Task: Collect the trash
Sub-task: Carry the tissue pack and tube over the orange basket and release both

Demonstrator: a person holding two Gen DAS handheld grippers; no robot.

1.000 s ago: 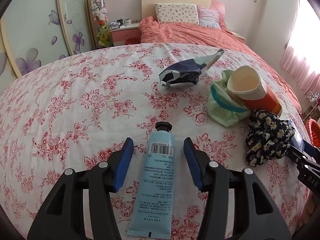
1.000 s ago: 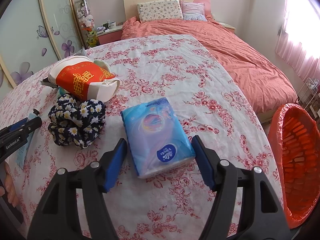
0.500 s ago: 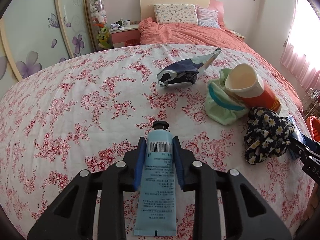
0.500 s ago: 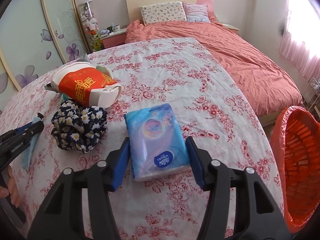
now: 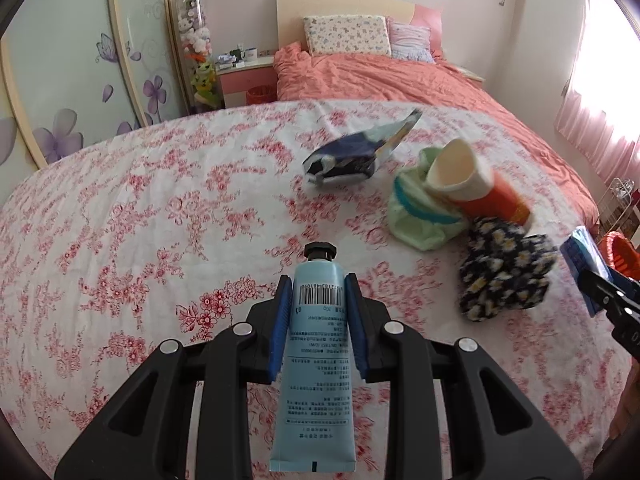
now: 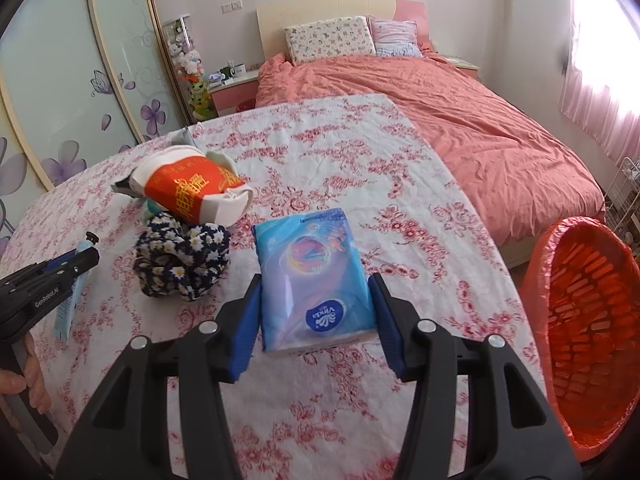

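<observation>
Currently on hand, counted from the two wrist views:

Left gripper (image 5: 319,312): jaws have just been closing and now clamp the light blue tube (image 5: 316,364) just below its black cap, blue pads pressed to both sides. Whether the tube's tail has left the flowered tablecloth (image 5: 140,240) cannot be told.

Right gripper (image 6: 315,312): jaws have just been closing around the blue tissue pack (image 6: 314,280), pads at its two long edges and apparently gripping. The pack seems barely raised, if at all.

Orange bin (image 6: 584,328): lined with an orange bag, standing off the table's right edge, close to the right gripper. What can be seen of its inside shows nothing collected.

Remaining on the cloth, untouched:
- paper cup (image 5: 472,188), red and white, on its side, resting on a pale green pouch (image 5: 420,220);
- dark daisy-print cloth bundle (image 5: 504,268), just beside the cup;
- crumpled dark blue wrapper (image 5: 348,156), farther back toward the pink bed (image 6: 460,132).

Status, as a judgement: early stage. Two items gripped, none visibly deposited. Both still need carrying to the bin and releasing; the cup and wrapper look like trash to follow, while the pouch and cloth bundle may not be.
</observation>
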